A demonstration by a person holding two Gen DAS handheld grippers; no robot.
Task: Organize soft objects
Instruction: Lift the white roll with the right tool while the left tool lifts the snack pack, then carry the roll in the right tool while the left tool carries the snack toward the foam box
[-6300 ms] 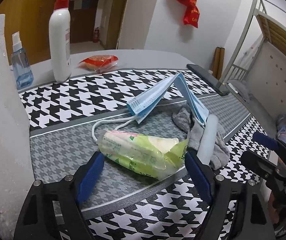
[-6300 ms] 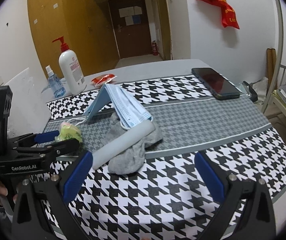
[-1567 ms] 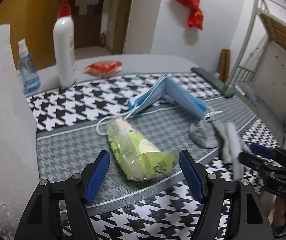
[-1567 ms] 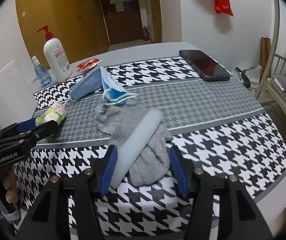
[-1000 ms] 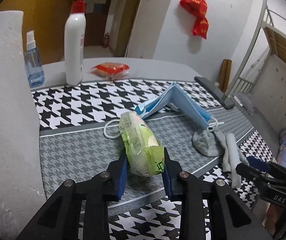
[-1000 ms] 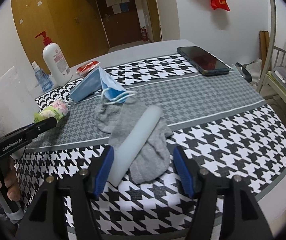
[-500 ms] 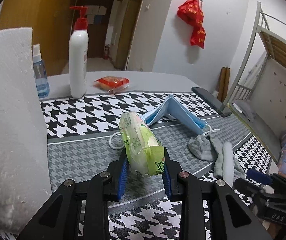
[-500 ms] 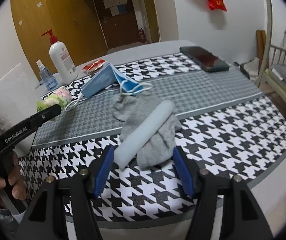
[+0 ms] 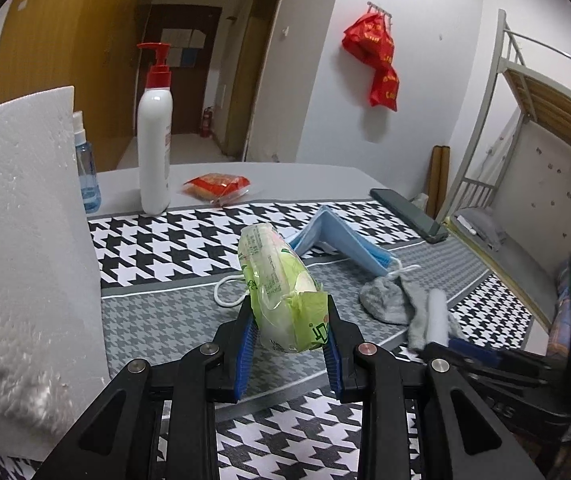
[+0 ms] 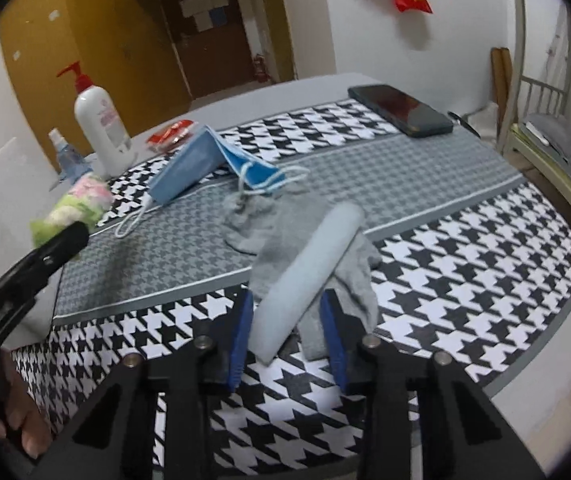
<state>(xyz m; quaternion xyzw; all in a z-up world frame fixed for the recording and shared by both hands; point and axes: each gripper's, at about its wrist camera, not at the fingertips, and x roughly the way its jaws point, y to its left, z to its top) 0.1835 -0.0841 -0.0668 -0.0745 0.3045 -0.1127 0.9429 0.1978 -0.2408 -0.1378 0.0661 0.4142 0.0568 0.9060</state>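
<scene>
A green tissue pack (image 9: 281, 292) hangs above the houndstooth cloth, and my left gripper (image 9: 289, 308) is shut on its near end. The right wrist view shows the same pack (image 10: 73, 208) at the left. My right gripper (image 10: 287, 304) is closing: its blue pads now touch a pale blue roll (image 10: 313, 256) and the grey cloth (image 10: 273, 232) bunched under it. Behind them a blue face mask (image 10: 205, 164) stands folded like a tent, its ear loops trailing on the cloth. In the left wrist view the roll (image 9: 437, 316) and grey cloth (image 9: 381, 300) lie at the right.
A white pump bottle (image 9: 154, 148), a small blue spray bottle (image 9: 87, 180) and a red snack packet (image 9: 217, 186) stand at the table's far left. A black phone (image 10: 401, 110) lies far right. A white foam block (image 9: 17, 260) stands at the left, a bunk bed (image 9: 545, 120) beyond the right edge.
My right gripper's jaws have narrowed from wide apart to touching the roll and grey cloth. The left gripper has closed on the tissue pack and lifted it off the table.
</scene>
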